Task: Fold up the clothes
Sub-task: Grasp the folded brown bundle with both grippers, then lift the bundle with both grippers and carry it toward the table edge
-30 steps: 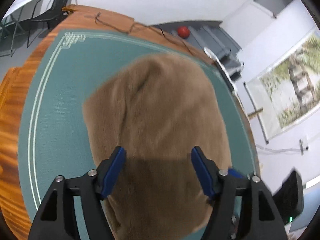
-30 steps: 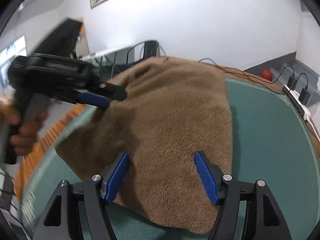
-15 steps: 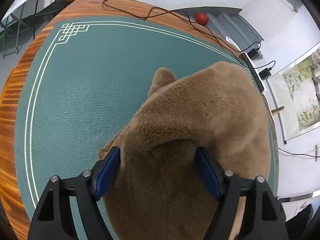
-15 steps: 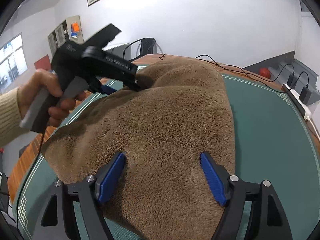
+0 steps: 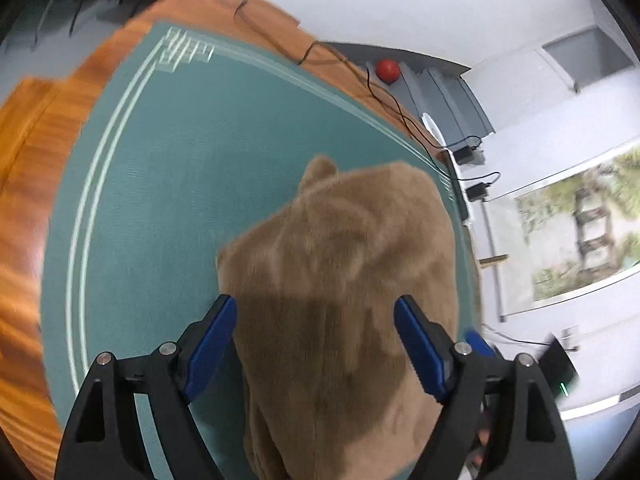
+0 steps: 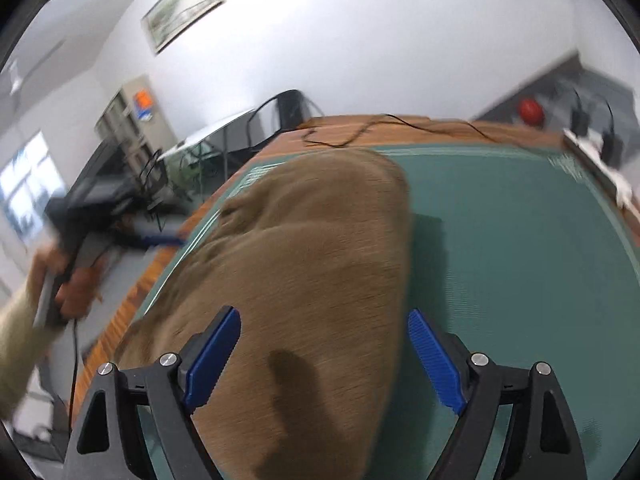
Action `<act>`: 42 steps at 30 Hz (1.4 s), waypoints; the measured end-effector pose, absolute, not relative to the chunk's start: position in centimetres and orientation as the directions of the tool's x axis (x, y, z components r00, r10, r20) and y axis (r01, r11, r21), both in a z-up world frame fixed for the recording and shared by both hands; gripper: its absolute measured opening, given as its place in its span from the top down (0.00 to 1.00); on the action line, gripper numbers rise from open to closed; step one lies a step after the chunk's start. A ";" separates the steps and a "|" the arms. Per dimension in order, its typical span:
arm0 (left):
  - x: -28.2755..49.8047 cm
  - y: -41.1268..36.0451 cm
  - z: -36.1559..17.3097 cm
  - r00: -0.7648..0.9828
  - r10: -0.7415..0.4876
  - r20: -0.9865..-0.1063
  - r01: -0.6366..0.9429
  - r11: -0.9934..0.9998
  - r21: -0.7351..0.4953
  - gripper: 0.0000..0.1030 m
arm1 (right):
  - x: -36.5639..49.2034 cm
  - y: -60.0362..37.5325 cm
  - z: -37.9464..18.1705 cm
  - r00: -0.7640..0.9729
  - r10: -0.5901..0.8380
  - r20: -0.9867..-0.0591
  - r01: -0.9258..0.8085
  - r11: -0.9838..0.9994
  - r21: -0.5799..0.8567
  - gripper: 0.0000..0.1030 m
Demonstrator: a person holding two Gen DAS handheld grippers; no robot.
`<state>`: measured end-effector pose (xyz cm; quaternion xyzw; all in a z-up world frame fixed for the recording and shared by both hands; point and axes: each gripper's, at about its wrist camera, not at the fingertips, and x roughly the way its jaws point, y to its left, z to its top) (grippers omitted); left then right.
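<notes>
A brown fleece garment (image 5: 340,260) lies bunched on the green mat (image 5: 152,200), with a small flap sticking up at its far end. My left gripper (image 5: 316,346) hovers open above its near part, with nothing between the blue pads. In the right wrist view the same garment (image 6: 312,248) stretches away over the mat (image 6: 520,260). My right gripper (image 6: 324,358) is open over its near edge and casts a shadow on the cloth. A hand (image 6: 68,292) holds the blurred left gripper (image 6: 92,208) off the table's left side, apart from the cloth.
The wooden table edge (image 5: 36,168) surrounds the mat. Black cables (image 6: 360,132) trail along the far side. A power strip with adapters (image 5: 460,152) lies at the right edge, and a red ball (image 5: 387,69) sits beyond. Chairs (image 6: 280,108) stand behind the table.
The left gripper has pulled back from the garment toward the table's left side. The cloth has settled lower on the mat. Both views have swung and are blurred.
</notes>
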<state>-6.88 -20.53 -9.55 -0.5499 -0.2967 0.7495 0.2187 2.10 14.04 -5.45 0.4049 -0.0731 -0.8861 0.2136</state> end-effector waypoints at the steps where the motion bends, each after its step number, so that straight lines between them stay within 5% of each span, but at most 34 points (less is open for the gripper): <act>1: -6.5 -20.6 -10.1 -0.283 0.669 -0.687 0.008 -0.715 -0.699 0.19 | 1.0 14.8 -5.7 -0.562 -0.456 -0.690 0.312 -0.890 0.334 0.15; 9: -6.2 -19.4 -13.8 -0.212 0.711 -0.670 0.048 -0.677 -0.734 0.19 | -3.9 15.6 -9.7 -0.386 -0.598 -0.702 0.335 -0.800 0.498 0.15; 12: -6.5 -19.6 -15.0 -0.203 0.710 -0.675 0.066 -0.678 -0.732 0.18 | -5.1 15.8 -10.5 -0.362 -0.621 -0.695 0.320 -0.783 0.533 0.06; 21: -6.3 -19.1 -16.0 -0.201 0.743 -0.638 0.004 -0.651 -0.759 0.01 | -7.6 16.4 -13.0 -0.286 -0.701 -0.653 0.272 -0.713 0.646 0.01; 26: -6.2 -17.8 -16.0 -0.153 0.787 -0.598 -0.037 -0.609 -0.792 0.01 | -7.9 16.0 -14.1 -0.235 -0.772 -0.591 0.244 -0.635 0.733 0.01; 32: -5.5 -16.1 -16.0 -0.116 0.800 -0.588 -0.073 -0.598 -0.798 0.01 | -8.6 12.8 -13.7 -0.181 -0.732 -0.656 0.309 -0.676 0.669 0.01; 36: -5.2 -16.7 -16.6 -0.112 0.811 -0.574 -0.035 -0.580 -0.814 0.25 | -8.6 13.2 -13.6 -0.205 -0.716 -0.667 0.289 -0.696 0.658 0.24; 42: -4.4 -16.0 -14.5 -0.130 0.788 -0.602 -0.070 -0.613 -0.787 0.41 | -7.6 13.2 -11.6 -0.277 -0.684 -0.675 0.302 -0.729 0.615 0.40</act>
